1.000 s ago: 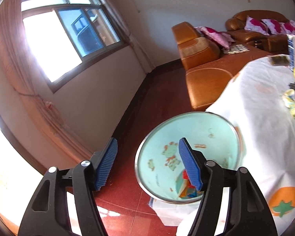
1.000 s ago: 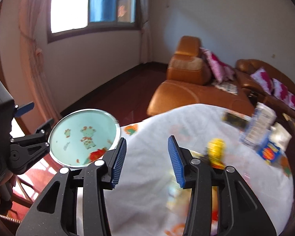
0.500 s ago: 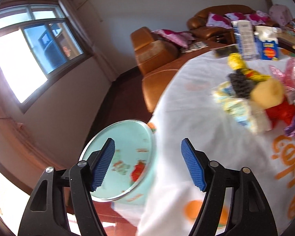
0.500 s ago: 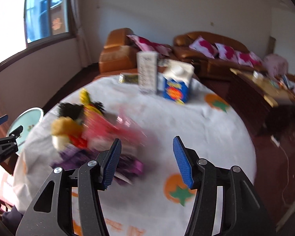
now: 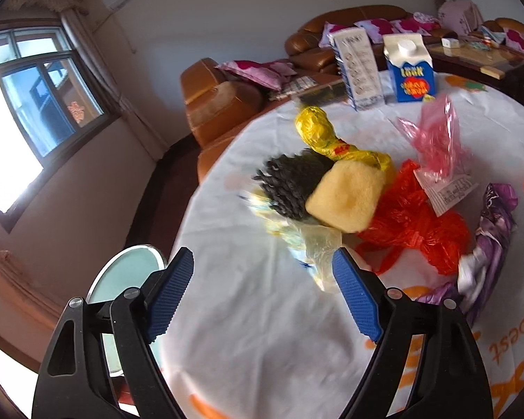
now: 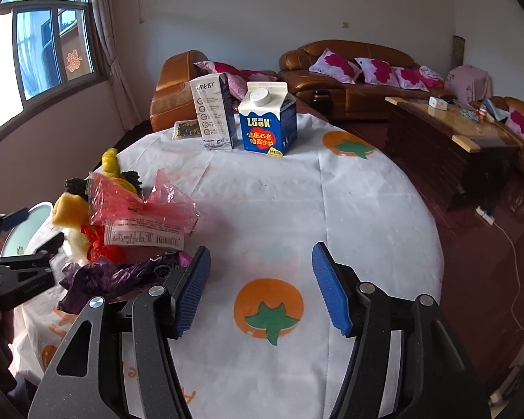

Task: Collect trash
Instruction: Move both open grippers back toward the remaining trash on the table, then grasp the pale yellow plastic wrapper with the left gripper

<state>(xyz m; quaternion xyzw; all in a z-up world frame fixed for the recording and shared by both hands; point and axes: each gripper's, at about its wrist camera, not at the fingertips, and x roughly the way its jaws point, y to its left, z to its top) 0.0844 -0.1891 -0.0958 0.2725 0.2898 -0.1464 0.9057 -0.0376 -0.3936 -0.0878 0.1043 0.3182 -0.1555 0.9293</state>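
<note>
Beside table (image 5: pixel 262 331), bin (image 5: pixel 129 272); contents hidden

1. Round pale-green metal bin (image 5: pixel 132 265): lower left of the left wrist view, mostly hidden behind the black gripper arm.
2. Crumpled purple foil wrapper (image 5: pixel 489 244): cut off at the right edge.
3. Clear printed plastic wrapper (image 5: pixel 297 237): centre, motion-blurred, print unreadable.
4. Flat dark packet (image 6: pixel 187 129): upper centre of the right wrist view, partly hidden behind the tall white carton (image 6: pixel 213 115).

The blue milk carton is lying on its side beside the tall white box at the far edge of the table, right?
Not quite: the blue milk carton stands upright, cap on top, beside the tall white box at the table's far edge. The right wrist view shows it.
</note>
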